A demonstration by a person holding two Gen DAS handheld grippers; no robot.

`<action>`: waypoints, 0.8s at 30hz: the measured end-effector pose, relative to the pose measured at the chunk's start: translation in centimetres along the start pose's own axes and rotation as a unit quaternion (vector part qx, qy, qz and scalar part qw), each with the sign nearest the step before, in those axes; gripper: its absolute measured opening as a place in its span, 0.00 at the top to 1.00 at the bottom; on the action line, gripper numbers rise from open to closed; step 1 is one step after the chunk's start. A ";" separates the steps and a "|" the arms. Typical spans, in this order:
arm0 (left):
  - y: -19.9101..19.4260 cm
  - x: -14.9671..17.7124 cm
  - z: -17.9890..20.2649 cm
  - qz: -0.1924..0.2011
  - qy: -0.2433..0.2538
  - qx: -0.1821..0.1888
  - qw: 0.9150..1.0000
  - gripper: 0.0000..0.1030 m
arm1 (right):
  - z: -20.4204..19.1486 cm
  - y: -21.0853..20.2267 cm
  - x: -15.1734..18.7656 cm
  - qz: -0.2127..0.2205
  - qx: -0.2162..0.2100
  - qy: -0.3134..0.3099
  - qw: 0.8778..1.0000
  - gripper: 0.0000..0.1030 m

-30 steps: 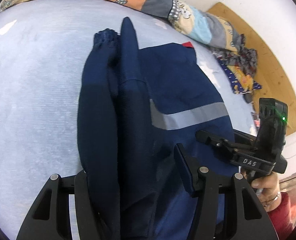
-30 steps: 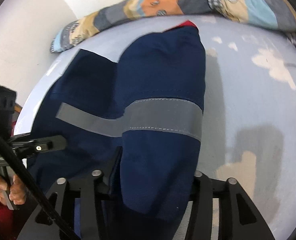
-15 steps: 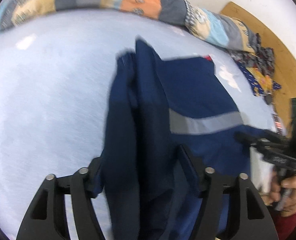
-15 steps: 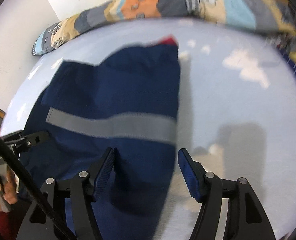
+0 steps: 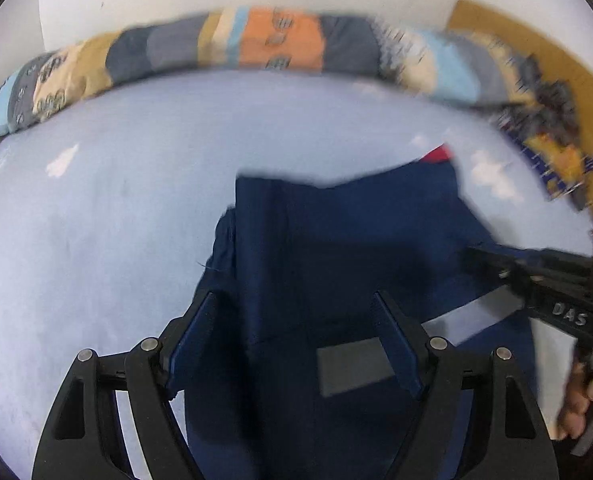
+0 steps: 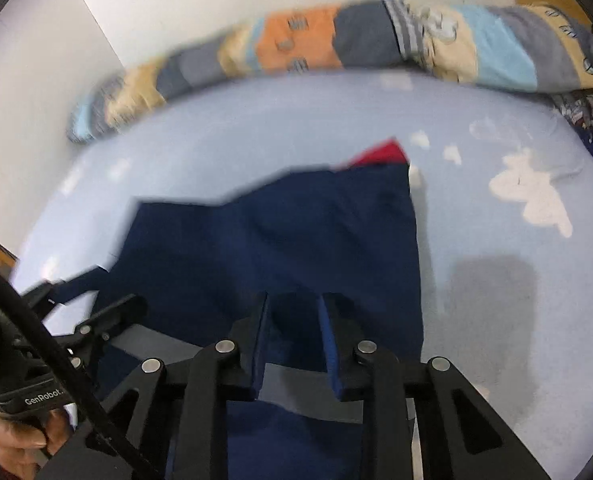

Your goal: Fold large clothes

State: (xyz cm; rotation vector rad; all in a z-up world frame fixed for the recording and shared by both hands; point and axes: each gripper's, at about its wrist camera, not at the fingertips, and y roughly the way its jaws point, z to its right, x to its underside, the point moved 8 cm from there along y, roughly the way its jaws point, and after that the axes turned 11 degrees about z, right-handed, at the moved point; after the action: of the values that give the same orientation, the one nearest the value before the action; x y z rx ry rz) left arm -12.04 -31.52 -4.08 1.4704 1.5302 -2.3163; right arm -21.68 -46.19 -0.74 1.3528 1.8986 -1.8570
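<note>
A navy work jacket (image 5: 348, 240) with grey reflective stripes (image 5: 356, 364) and a red lining at its far corner lies on the light blue bed sheet (image 5: 96, 208). My left gripper (image 5: 292, 340) is open, its fingers wide apart over the jacket's near part. My right gripper (image 6: 292, 344) has its fingers close together on a fold of the jacket (image 6: 296, 248) near the front edge. Each gripper shows in the other's view, at the side edges of the frames. Both views are blurred by motion.
A patchwork blanket roll (image 5: 264, 44) lies along the far edge by the white wall. A heap of patterned clothes (image 5: 552, 120) sits at the far right by a wooden board. White cloud prints (image 6: 532, 188) mark the sheet.
Both grippers let go of the jacket and pulled back and up. The jacket now lies flatter on the bed. My right gripper has narrowed from wide open onto a fold.
</note>
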 end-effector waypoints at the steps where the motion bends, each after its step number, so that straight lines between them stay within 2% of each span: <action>1: 0.7 0.5 -0.2 -0.011 0.000 -0.004 1.000 0.24 | 0.4 1.2 0.7 -0.013 0.011 -0.001 1.000 0.76; 2: 1.8 1.1 -0.6 -0.025 -0.003 -0.010 1.000 0.20 | 0.7 2.2 1.5 -0.028 0.019 -0.006 0.999 0.78; 3: 2.8 1.8 -1.0 -0.038 -0.008 -0.012 0.999 0.10 | 1.0 2.8 2.2 -0.039 0.024 -0.010 0.999 0.79; 6: 2.9 2.0 -1.5 -0.041 -0.041 0.002 0.998 0.09 | 1.1 2.1 1.9 -0.030 0.011 0.002 0.999 0.78; 8: 1.5 1.4 -1.6 -0.027 -0.040 0.001 0.999 0.10 | 0.7 0.0 1.4 -0.019 -0.007 0.010 1.000 0.77; 11: -3.1 0.5 -0.9 0.019 -0.021 0.011 1.000 0.10 | 0.3 -3.8 1.4 -0.001 -0.010 -0.004 1.000 0.71; 14: -7.2 1.5 -0.5 0.050 0.012 0.007 0.999 0.10 | -0.1 -8.8 3.7 0.014 -0.019 -0.020 1.000 0.68; 16: -10.1 3.5 -0.2 0.072 0.025 -0.004 0.997 0.10 | -0.3 -11.2 5.7 0.021 -0.013 -0.034 0.999 0.65; 18: -11.6 5.9 0.3 0.078 0.025 -0.004 0.997 0.10 | -0.6 -13.1 8.5 0.023 -0.011 -0.047 0.999 0.64; 21: -13.1 10.2 1.1 0.095 0.025 -0.031 0.995 0.10 | -1.1 -14.3 13.0 0.012 0.000 -0.056 0.998 0.64; 24: -11.7 13.2 1.4 0.067 0.031 -0.051 0.996 0.10 | -1.6 -14.4 16.2 0.005 0.003 -0.048 0.999 0.64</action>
State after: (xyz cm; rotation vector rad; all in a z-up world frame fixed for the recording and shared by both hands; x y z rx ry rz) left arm -25.74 -20.34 -4.65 1.5810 1.4898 -2.1058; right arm -39.98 -34.57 -0.84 1.2482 1.8371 -1.8879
